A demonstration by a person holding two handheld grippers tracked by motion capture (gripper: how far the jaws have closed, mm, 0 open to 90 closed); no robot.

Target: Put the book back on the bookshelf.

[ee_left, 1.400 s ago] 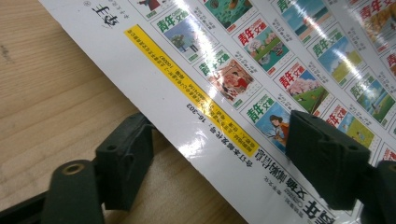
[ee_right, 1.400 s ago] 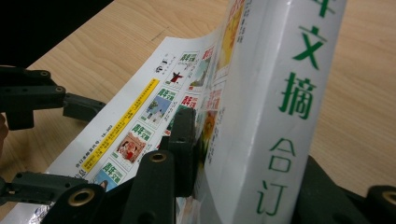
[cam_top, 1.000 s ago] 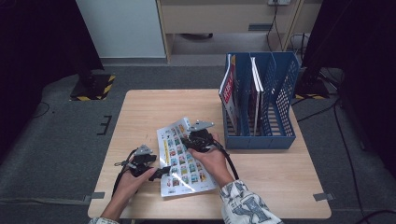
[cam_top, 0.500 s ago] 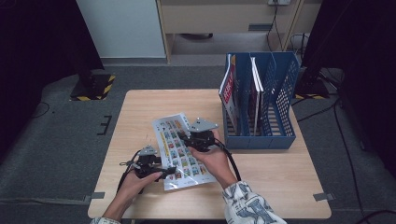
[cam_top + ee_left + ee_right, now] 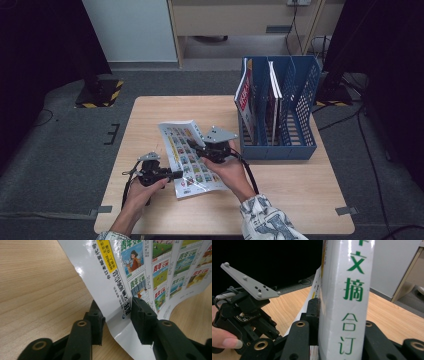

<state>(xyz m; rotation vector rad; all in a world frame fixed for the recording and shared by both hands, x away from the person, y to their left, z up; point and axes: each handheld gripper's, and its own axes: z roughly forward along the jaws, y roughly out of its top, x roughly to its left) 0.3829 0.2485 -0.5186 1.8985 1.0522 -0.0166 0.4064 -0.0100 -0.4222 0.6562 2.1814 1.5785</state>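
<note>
A thick magazine (image 5: pixel 187 152) with a grid of small colourful covers is tilted up off the wooden table (image 5: pixel 300 200). My right gripper (image 5: pixel 197 146) is shut on its white spine (image 5: pixel 352 277), which stands upright between the jaws and carries green characters. My left gripper (image 5: pixel 176 175) is at the magazine's near left corner. In the left gripper view the glossy cover (image 5: pixel 150 270) curls between my left gripper's (image 5: pixel 116 312) jaws. Those jaws have just been closing, one pad touches the cover, and a gap still shows.
A blue file rack (image 5: pixel 300 145) stands at the right of the table with upright books (image 5: pixel 245 97) in its left slots. In the right gripper view, the left gripper's grey plate (image 5: pixel 249 281) and a thumb (image 5: pixel 227 341) sit close by at the left.
The right gripper has raised the magazine's spine side a little, so the magazine tilts more. The left gripper has stayed at the near left corner.
</note>
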